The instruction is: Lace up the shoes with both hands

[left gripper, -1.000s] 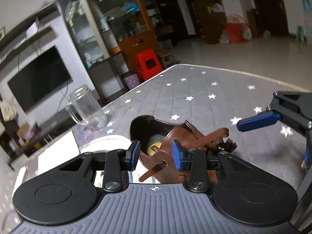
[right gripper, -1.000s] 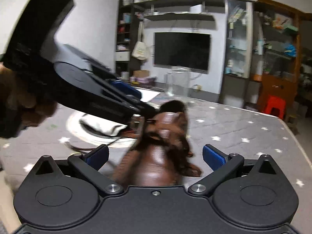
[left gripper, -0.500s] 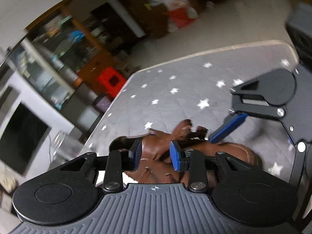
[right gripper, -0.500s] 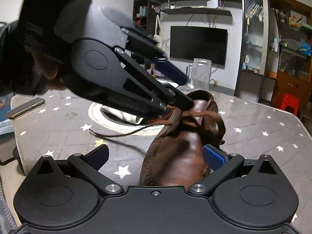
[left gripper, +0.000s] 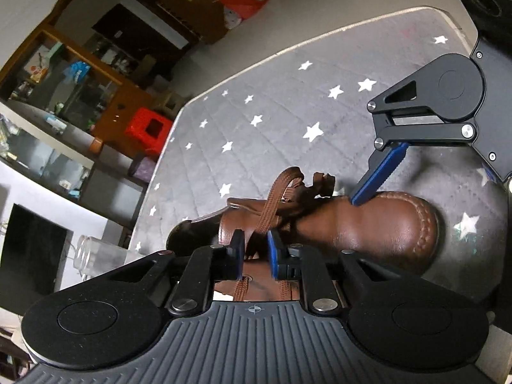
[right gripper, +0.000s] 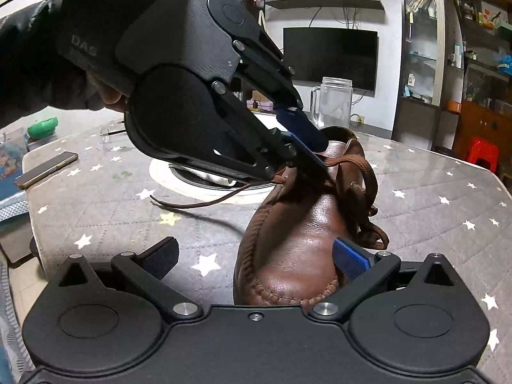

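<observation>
brown leather shoe [right gripper: 297, 240] is positioned on the grey star-print table cover [left gripper: 288, 102], toe toward the right gripper [right gripper: 256, 257]. the right gripper's jaws are held wide apart, 1 blue pad touching the shoe's upper. the left gripper [left gripper: 255, 256] has just been closing; a brown lace [left gripper: 272, 201] runs between its narrowed pads, but contact cannot be confirmed. a glass jar [right gripper: 332, 102] is placed behind the shoe.

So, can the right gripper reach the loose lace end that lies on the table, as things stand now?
Probably yes. The right gripper is open around the shoe toe, holding nothing. The loose lace end lies bare on the table left of the shoe; the left gripper works higher up.
</observation>
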Demonstrator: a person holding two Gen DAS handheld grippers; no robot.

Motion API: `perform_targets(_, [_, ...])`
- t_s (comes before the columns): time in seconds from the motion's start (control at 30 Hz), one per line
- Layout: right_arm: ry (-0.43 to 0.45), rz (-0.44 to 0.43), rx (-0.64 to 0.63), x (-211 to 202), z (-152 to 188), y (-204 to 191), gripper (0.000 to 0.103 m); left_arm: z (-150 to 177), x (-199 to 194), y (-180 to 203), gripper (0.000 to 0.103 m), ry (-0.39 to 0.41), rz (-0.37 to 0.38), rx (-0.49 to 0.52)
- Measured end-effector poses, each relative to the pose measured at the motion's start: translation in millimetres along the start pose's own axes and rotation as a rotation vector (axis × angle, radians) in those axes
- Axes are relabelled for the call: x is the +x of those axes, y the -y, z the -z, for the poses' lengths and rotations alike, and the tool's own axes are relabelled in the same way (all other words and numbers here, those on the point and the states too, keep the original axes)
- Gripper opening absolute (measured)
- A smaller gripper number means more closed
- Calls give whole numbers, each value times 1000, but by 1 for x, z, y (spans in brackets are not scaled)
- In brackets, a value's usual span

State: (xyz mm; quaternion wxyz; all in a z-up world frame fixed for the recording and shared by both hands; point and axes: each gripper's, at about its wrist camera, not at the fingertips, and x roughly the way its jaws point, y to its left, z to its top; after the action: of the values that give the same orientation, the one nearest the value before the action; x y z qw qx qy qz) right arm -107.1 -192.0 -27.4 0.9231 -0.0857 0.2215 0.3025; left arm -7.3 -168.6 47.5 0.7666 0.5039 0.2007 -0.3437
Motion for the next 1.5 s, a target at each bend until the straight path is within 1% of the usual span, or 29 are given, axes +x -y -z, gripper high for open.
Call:
perform_targets(0.07, [0,3,-4,0,0,-1,103,-1,3,-2,17,-5,13,-7])
perform_targets(0.2, [-2,7,-8,1,1,-2,103,-3,6,-5,7,-10,37,-58])
perform_targets(0.37, [13,-8,3,-1,2,-2,103,-8,-2,-12,4,12,50,-254])
perform_targets(0.43, [12,-11,-4,0,1,-4,103,-10,-6,-16,3,25,57,-301])
perform_targets(0.47, [9,-10,-10,1,1,-5,103,-12,-12,-21,3,51,69,-372])
perform_targets(0.5, [6,-9,-15,2,0,-5,103,-13,-17,-24,3,72,78,-403])
perform_targets(0.53, [2,-7,-24,2,0,-6,103,-15,-21,-28,3,92,88,-433])
perform_targets(0.57, [0,-5,-34,3,1,-7,103,-16,-23,-29,3,97,88,-440])
perform_targets(0.63, [-1,-3,-43,4,1,-9,103,-25,-36,-33,3,138,104,-479])
perform_targets(0.77, [-3,0,-45,5,1,-10,103,-41,-47,-36,3,185,104,-492])
perform_targets(0.83, [-2,1,-47,5,2,-11,103,-56,-59,-40,3,271,129,-501])
perform_targets(0.9, [-1,1,-48,7,3,-13,103,-70,-64,-40,3,304,131,-472])
perform_targets(0.93, [-1,1,-48,7,3,-13,103,-71,-64,-40,3,306,131,-468])
perform_targets(0.97, [-2,1,-49,8,3,-13,103,-79,-63,-38,4,303,114,-461])
perform_targets(1.0, [-2,0,-51,8,3,-13,103,-81,-61,-38,4,294,119,-451])
perform_targets(1.03, [-1,-1,-51,7,3,-12,103,-80,-61,-37,7,293,120,-450])
perform_targets(1.07, [1,-3,-50,6,3,-11,103,-76,-57,-36,10,267,114,-457])
perform_targets(1.1, [4,-5,-48,6,3,-10,103,-74,-54,-36,21,250,115,-460])
perform_targets(1.13, [7,-8,-46,6,3,-10,103,-70,-51,-35,29,230,110,-462])
perform_targets(1.2, [10,-12,-44,5,3,-9,103,-64,-47,-32,32,195,99,-460])
perform_targets(1.23, [12,-13,-43,5,4,-8,103,-61,-47,-32,32,191,97,-446])
perform_targets(1.33, [14,-15,-44,5,4,-8,103,-55,-49,-25,32,195,114,-341])
perform_targets(1.37, [15,-16,-45,5,4,-8,103,-52,-48,-25,32,194,117,-331])
perform_targets(1.47, [17,-20,-41,4,4,-7,103,-47,-43,-14,32,161,131,-227])
perform_targets(1.5, [18,-21,-39,3,4,-7,103,-47,-38,-8,31,135,154,-196])
